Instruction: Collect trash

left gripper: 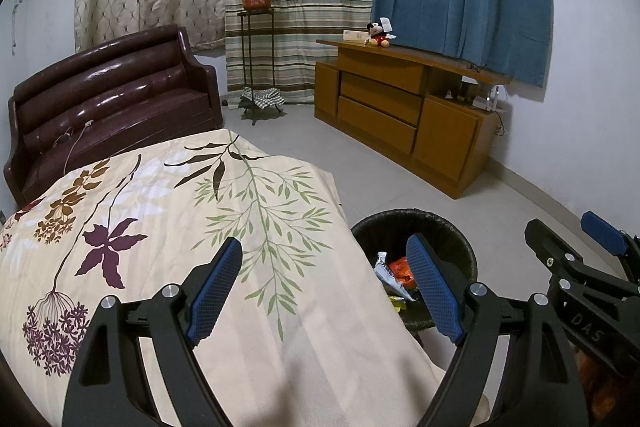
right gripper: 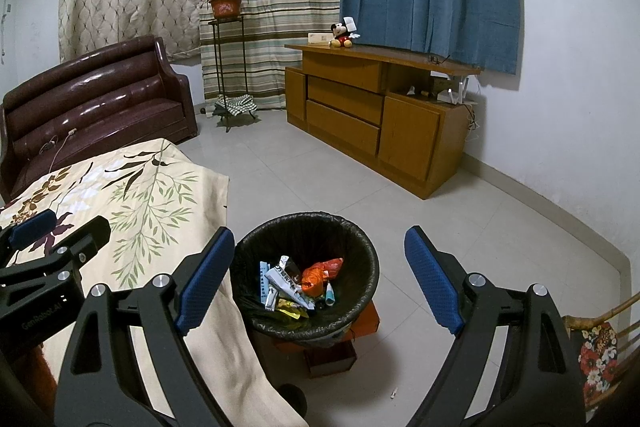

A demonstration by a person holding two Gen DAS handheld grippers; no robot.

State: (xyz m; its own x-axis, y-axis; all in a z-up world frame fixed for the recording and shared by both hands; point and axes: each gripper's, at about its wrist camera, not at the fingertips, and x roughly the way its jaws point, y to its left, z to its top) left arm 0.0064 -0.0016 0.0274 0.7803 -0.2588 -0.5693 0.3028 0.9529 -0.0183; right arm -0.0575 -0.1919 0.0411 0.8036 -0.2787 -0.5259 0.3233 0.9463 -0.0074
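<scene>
A black-lined trash bin stands on the floor beside the table and holds several wrappers, among them an orange one and white ones. It also shows in the left wrist view. My right gripper is open and empty, hovering above the bin. My left gripper is open and empty above the edge of the floral tablecloth. The right gripper shows at the right of the left wrist view.
A brown leather sofa stands at the left, a plant stand by the striped curtain, a wooden cabinet with a Mickey toy at the back. A wicker chair is at the right. A small scrap lies on the floor.
</scene>
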